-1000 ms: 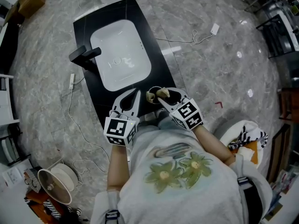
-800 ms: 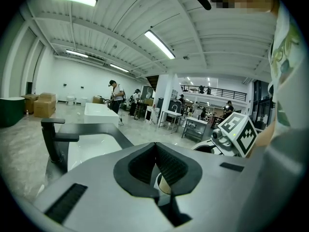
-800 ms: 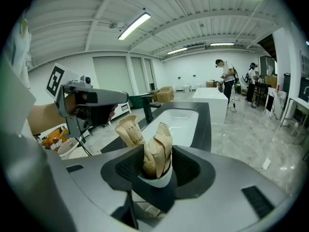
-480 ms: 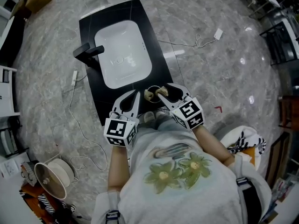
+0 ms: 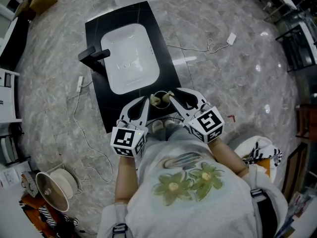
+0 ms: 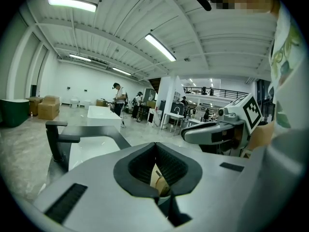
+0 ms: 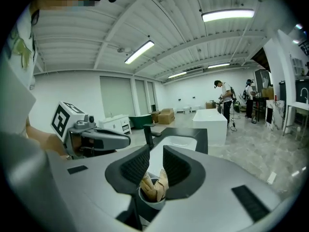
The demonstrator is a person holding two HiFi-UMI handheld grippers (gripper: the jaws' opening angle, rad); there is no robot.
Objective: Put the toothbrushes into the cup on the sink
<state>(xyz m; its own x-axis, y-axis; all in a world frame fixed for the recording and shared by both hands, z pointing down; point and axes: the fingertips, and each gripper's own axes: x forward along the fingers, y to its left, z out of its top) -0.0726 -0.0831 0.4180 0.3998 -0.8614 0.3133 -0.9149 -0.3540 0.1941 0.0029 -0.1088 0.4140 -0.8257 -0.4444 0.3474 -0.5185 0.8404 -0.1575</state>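
**Item one, nearest:** my left gripper (image 5: 145, 99), grey body with black ribbed pads. Its jaws were together at the tips and pressed on nothing. It hung just left of the cup, idle.

**Item two:** my right gripper (image 7: 155, 151), same make. Its jaws stood apart and had just been closing. The wrapper tops showed in the gap below them, but the pads touched none, so it was empty and poised just above the cup.

**Item three:** a small round cup with a pale rim (image 7: 152, 200), upright on the near end of the counter, just ahead of both sets of tips.

**Item four:** toothbrushes in tan paper wrappers (image 7: 154, 186), several, bunched in that cup. I saw none loose on the counter.

**Item five, beyond:** a black rectangular sink counter (image 5: 168, 68) with a white rounded basin (image 5: 130, 58) sunk in it. A black angular tap (image 5: 93, 57) stood at its left.

**Step, as I judged it:** the drop-in looked done. The next move called for drawing the right gripper away without clipping the wrappers, then a check for any brush left.

**Views:**
- Only the right gripper view showed the clearance between pads and wrappers.
- Only the head view showed both grippers flanking the cup.
- The left gripper view gave a mere sliver of tan paper through the hollow behind its closed tips.
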